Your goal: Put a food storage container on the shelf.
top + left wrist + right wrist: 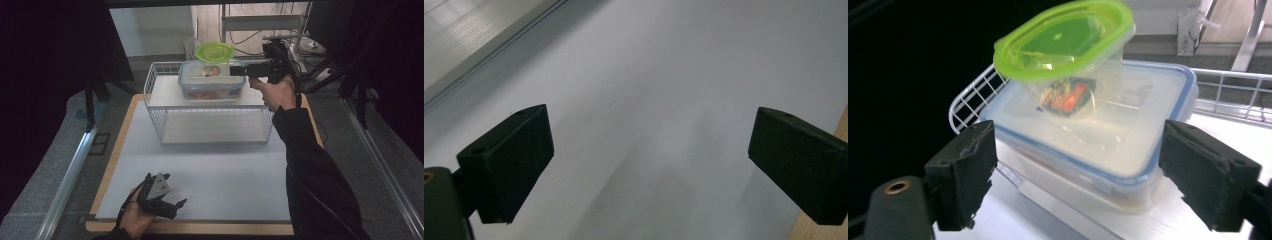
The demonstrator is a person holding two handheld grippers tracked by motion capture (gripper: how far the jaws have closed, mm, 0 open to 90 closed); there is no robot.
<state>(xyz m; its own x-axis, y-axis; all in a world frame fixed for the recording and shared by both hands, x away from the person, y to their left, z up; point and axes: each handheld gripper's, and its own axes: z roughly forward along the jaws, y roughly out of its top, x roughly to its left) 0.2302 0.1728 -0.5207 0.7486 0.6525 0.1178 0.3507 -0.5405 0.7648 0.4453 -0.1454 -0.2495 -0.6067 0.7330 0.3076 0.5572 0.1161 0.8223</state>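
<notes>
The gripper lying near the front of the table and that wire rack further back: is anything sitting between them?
No. In the high view, the left gripper rests near the front edge, and just bare white table stretches from it to the wire rack.

- Left claw [172, 197] lies low near the worktop's front edge, held in the left hand [134, 218], jaws wide apart.
- Right claw [239, 70] is extended forward on an outstretched sleeved arm, jaws spread.
</notes>
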